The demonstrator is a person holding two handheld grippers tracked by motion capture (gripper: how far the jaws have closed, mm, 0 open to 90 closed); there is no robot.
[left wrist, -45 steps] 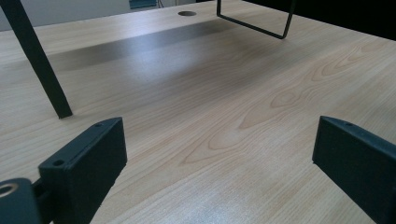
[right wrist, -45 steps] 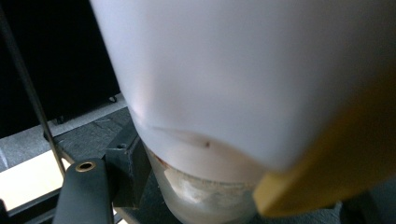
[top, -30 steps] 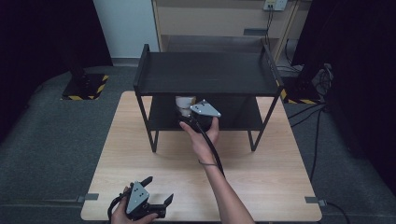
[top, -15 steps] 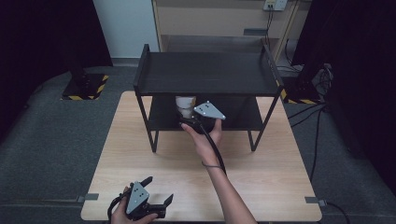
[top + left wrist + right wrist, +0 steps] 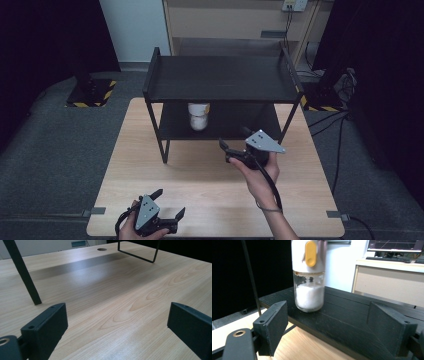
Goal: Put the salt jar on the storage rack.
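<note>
The open, empty right gripper (image 5: pixel 327 322) faces a jar (image 5: pixel 309 277) standing upright on the black shelf (image 5: pixel 352 320).

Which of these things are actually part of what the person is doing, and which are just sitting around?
Part of the job:
- jar of white powder, standing on the lower board
- black shelf rack
- right claw, open, in front of the rack
- left claw, open, near the table's front edge

Just around:
- cabinet
- striped floor stand
- cables
</note>
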